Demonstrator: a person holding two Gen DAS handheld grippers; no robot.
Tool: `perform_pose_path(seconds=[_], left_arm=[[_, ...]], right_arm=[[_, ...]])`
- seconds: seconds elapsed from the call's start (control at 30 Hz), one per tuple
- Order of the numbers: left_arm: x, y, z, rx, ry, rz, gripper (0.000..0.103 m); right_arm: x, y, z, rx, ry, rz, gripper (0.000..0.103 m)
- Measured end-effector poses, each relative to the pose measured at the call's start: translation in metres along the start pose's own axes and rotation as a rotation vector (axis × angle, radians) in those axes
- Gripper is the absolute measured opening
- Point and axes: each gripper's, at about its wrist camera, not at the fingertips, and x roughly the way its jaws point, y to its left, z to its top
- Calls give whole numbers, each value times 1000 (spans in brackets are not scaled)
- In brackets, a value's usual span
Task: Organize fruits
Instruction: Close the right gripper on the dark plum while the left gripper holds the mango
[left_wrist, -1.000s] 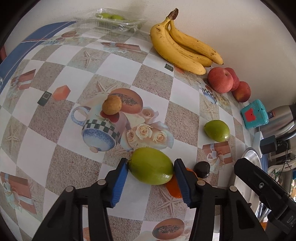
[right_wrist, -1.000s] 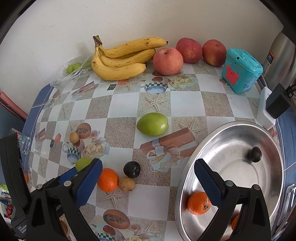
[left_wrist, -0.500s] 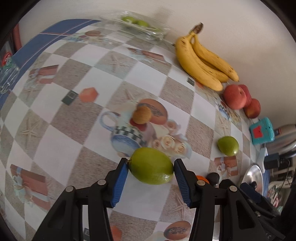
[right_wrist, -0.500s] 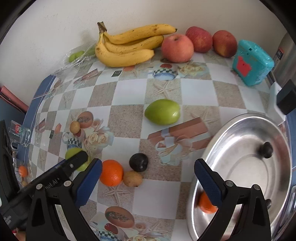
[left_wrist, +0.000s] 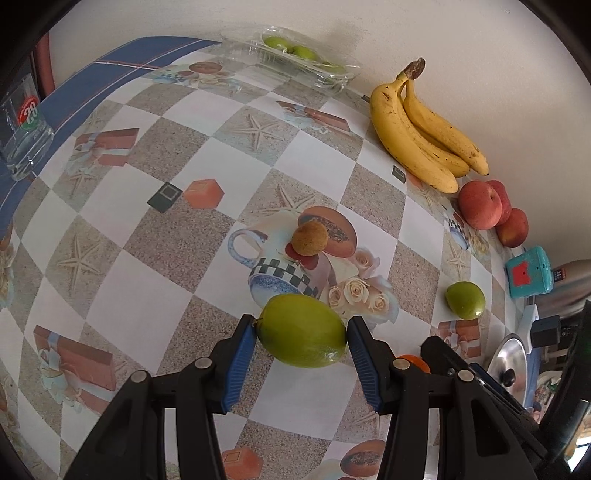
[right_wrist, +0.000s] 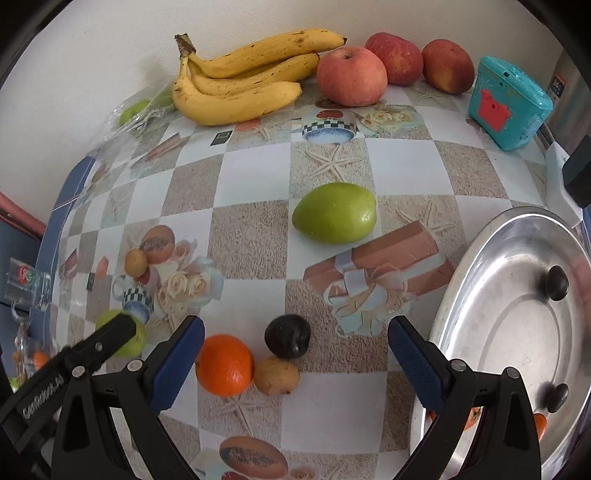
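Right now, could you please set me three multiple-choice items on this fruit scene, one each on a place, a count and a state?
1. Where does the orange outside the pan lie?
A. in the pan
B. on the table beside the dark fruit
C. against the bananas

2. How many red apples stand by the wall?
A. one
B. three
C. five

3. What is the left gripper doing?
A. gripping a green fruit
B. open and empty
C. gripping a banana

Key: 1 B, it sits on the cloth left of the dark fruit; 2 B, three show in a row right of the bananas; 3 A, both blue pads press the green fruit's sides, while the right gripper is open.
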Motion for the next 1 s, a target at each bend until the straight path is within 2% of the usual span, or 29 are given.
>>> perform_pose_path(seconds=[0.33, 0.63, 0.73, 1.0], left_arm=[[-2, 10, 1, -11, 6, 30, 54], [-2, 7, 1, 2, 11, 24, 54], [-1, 7, 1, -3, 18, 15, 54], [-4, 11, 2, -18, 22, -8, 54]], right_arm=[[16, 4, -1, 32, 22, -45, 100], [25, 12, 2, 32, 7, -110, 100], [32, 19, 4, 19, 1, -120, 103], [33, 21, 0, -6, -83, -116, 103]])
